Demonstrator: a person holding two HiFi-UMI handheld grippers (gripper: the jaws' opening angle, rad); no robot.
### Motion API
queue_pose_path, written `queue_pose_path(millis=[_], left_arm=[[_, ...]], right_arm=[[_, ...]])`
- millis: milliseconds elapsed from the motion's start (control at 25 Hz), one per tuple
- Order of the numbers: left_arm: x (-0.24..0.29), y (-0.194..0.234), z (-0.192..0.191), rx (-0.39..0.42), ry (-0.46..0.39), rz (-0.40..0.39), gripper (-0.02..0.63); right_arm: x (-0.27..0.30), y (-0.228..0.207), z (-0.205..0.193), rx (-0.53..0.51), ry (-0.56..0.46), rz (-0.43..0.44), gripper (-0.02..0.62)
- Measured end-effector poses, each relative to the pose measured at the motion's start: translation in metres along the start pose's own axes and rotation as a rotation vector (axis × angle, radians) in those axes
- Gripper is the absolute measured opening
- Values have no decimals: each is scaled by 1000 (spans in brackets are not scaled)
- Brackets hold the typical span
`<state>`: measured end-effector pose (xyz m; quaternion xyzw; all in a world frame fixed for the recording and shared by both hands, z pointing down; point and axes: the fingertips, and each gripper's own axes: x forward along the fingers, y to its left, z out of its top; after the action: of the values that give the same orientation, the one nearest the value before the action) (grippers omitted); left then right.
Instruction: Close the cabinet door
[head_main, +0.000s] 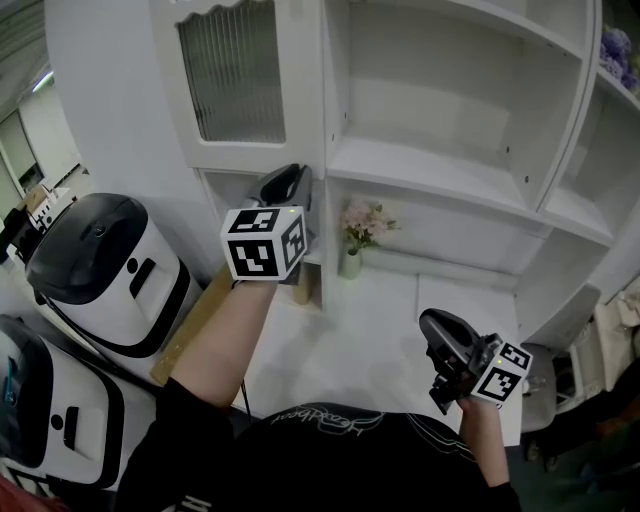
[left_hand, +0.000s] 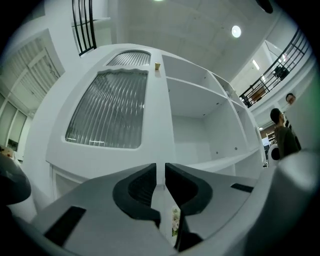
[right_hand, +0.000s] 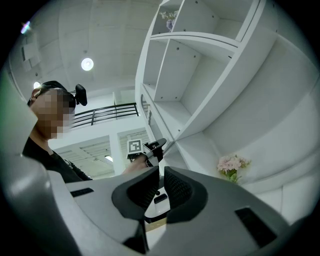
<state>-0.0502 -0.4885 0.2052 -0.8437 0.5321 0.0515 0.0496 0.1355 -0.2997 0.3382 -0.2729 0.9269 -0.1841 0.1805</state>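
Note:
The white cabinet door (head_main: 235, 70) has a ribbed glass panel and stands at the cabinet's left, beside the open shelves (head_main: 440, 170). My left gripper (head_main: 292, 178) is raised to the door's lower right edge. In the left gripper view the door (left_hand: 107, 110) fills the left, and its edge runs down into the narrow slot between the jaws of the left gripper (left_hand: 160, 175), which are shut on it. My right gripper (head_main: 432, 325) hangs low at the right over the counter, away from the cabinet. The right gripper (right_hand: 161, 180) is shut with nothing in it.
A small vase of pink flowers (head_main: 355, 235) stands on the white counter (head_main: 370, 320) under the shelves. Two white bins with black lids (head_main: 100, 260) stand at the left, with a wooden board (head_main: 190, 330) beside them. People (left_hand: 282, 135) stand far off to the right.

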Motion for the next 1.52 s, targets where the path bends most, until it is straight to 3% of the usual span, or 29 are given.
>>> queue_pose_path(millis=[160,360,560,760,960,1200,1520], left_arm=[[-27,-9,-1,-41,6,-73,63],[-72,-41,-11,-101,20,-260,56],[-121,-93,-48,-211,92,-467,51],[-162,-129,-82,-269,166,-570,43],[-190,-136,-104,-339,188,-608,40],[-206,-129,-125,-389,212,-578,38],[-206,-122,-134,-329,232,-507,38]], right_arm=[[5,10,-6,10,11,15,57],[15,24,-16,14,46,40,57],[23,37,-28,25,78,61,57],[30,50,-38,27,94,84,57],[36,53,-50,52,94,82,57],[41,51,-67,70,112,63,57],[44,46,-72,32,120,32,57]])
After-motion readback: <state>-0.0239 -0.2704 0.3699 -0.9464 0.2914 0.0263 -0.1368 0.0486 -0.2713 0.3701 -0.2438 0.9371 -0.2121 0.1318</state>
